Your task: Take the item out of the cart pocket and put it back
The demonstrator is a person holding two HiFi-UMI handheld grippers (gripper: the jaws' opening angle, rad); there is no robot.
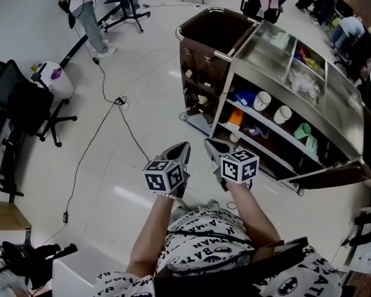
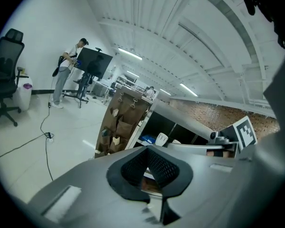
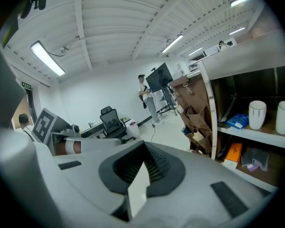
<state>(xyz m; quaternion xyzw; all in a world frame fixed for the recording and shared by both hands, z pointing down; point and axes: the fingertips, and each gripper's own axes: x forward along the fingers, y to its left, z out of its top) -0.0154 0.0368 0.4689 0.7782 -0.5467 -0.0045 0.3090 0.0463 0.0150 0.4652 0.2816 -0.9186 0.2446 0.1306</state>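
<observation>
Items (image 1: 190,75): tucked in the brown pockets (image 1: 204,84) on the cart's (image 1: 343,113) end, well apart from both grippers. Left gripper (image 2: 147,148): jaws pressed together, nothing between the pads. Right gripper (image 3: 143,144): jaws likewise closed on each other, empty. Held side by side, near each other, tips aimed toward the cart's lower corner, over bare floor (image 1: 142,54).

Behind the jaws: marker cubes (image 1: 165,174), then bare forearms (image 1: 149,231), then a printed shirt (image 1: 204,243).

Farther out, on the cart: two white cups (image 1: 261,100) upright on the upper shelf, a blue packet (image 1: 244,96) just beside them, green things (image 1: 304,132) farther along, an orange box (image 1: 235,117) on the shelf below. Steel top split into compartments.

Left of the grippers: a black cable (image 1: 102,132) snaking across the floor, an office chair (image 1: 28,101), a white tub (image 1: 52,82) with a purple lid just beside the chair.

At the far edge: a person (image 1: 80,8) standing near a black stand (image 1: 133,11).
</observation>
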